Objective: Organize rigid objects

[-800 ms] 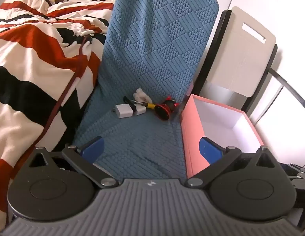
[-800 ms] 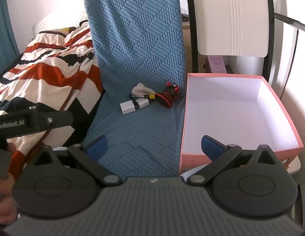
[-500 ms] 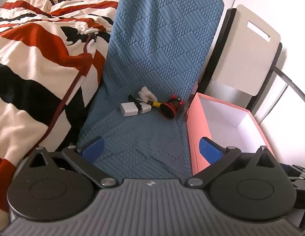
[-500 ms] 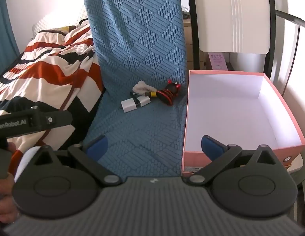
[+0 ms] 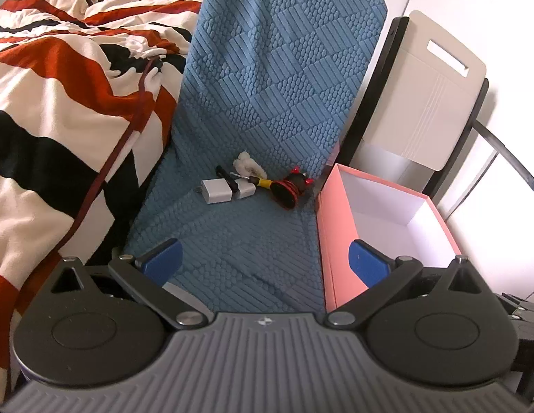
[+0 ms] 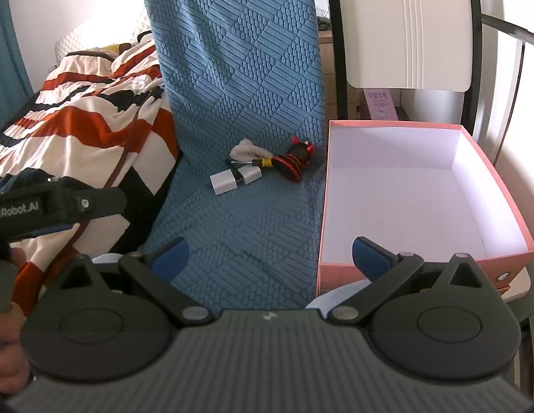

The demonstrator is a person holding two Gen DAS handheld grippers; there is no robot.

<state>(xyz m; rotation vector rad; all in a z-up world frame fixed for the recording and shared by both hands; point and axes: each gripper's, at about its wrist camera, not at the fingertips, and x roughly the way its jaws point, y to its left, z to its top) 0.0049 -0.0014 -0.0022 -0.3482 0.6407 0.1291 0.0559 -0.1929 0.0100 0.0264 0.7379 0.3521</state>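
Two chargers (image 6: 232, 178) near mat (image 6: 246, 241) middle, box (image 6: 421, 260) alongside

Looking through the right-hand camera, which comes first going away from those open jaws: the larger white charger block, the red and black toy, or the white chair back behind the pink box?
From the right gripper, in the right wrist view:
1. Larger white charger block, on the blue mat, slightly left of centre.
2. Red and black toy, farther up the mat, near the pink box.
3. White chair back, upright behind the box, far right.
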